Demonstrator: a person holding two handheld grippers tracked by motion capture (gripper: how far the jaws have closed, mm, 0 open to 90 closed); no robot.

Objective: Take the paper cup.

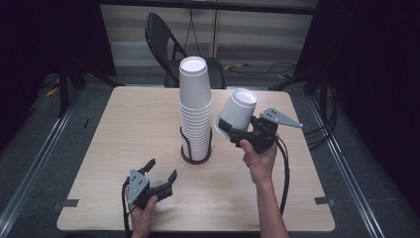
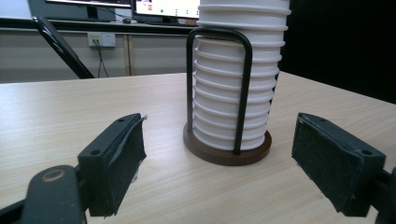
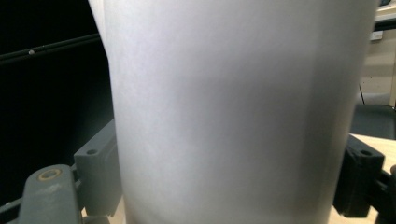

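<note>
A tall stack of white paper cups (image 1: 195,106) stands bottom-up in a dark wire holder on a round brown base (image 1: 195,157) at the table's middle. My right gripper (image 1: 233,133) is shut on a single white cup (image 1: 236,113), held in the air just right of the stack and tilted, its bottom end up. That cup (image 3: 233,112) sits between both jaws in the right gripper view. My left gripper (image 1: 161,171) stands open near the front edge, empty, facing the stack (image 2: 236,79) and its base (image 2: 227,150).
The wooden table (image 1: 124,129) is bare to the left and right of the stack. A black folding chair (image 1: 166,42) stands behind the far edge. Tape marks sit at the front corners (image 1: 324,200).
</note>
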